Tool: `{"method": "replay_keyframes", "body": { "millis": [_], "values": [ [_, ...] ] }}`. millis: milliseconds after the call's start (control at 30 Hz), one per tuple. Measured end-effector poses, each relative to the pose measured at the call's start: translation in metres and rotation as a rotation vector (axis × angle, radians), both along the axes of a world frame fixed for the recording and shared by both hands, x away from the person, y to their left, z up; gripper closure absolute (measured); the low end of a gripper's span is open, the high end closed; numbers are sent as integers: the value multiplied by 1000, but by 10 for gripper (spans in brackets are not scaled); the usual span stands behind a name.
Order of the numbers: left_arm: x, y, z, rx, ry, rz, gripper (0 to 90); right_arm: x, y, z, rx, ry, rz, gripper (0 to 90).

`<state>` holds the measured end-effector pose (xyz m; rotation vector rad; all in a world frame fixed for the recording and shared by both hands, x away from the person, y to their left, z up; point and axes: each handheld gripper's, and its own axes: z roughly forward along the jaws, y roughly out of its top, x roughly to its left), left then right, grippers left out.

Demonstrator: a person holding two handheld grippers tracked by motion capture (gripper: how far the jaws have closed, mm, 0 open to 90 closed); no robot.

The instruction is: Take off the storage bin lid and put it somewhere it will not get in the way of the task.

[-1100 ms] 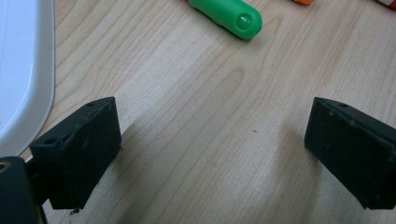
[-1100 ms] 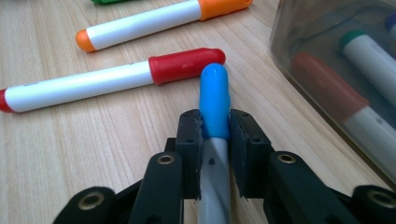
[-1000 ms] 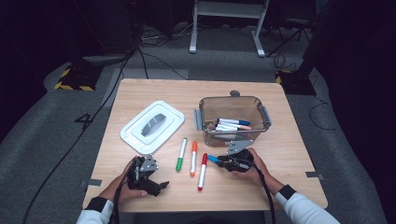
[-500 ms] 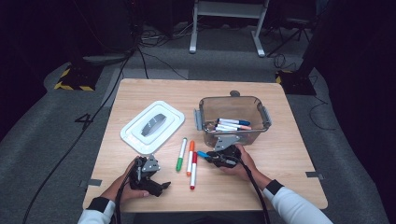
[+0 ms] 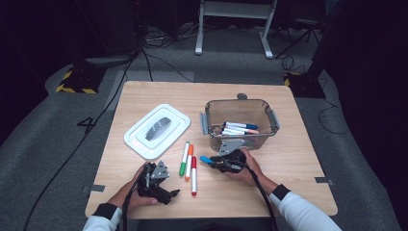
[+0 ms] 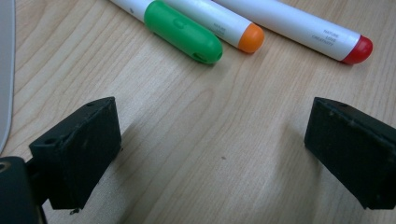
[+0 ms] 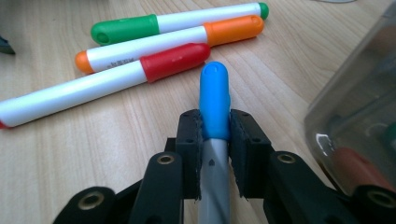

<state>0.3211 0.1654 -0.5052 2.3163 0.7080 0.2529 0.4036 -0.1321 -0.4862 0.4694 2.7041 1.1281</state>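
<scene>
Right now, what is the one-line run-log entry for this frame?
right gripper: shut on blue marker | left gripper: open, over bare table | green, orange, red markers: lying on table | clear bin: holds markers

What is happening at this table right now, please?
A person is sorting markers into a clear container. The right gripper is shut on a blue-capped marker, near the container's front. Three more markers lie on the table: a green marker, an orange marker and a red marker. The left gripper is open with nothing between its jaws. A white lid lies apart on the left.
</scene>
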Motion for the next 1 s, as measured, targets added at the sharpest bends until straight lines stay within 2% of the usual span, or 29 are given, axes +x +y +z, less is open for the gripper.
{"method": "replay_keyframes", "body": {
  "millis": [200, 500, 700, 833, 1000],
  "values": [
    [0, 0, 0, -2, 1, -1, 41, -5, -23, 13, 24, -4, 13, 746],
    [-1, 2, 0, -1, 1, -4, 42, -21, -80, 46, 99, -27, 1, 746],
    [-1, 3, 0, -2, 2, -9, 42, -27, -118, 65, 136, -47, -38, 746],
    [-1, 4, 0, -4, 2, -10, 42, -27, -137, 82, 139, -82, -56, 746],
    [-1, 4, 0, -4, 1, -11, 42, -24, -154, 116, 143, -152, -74, 746]
  ]
}}
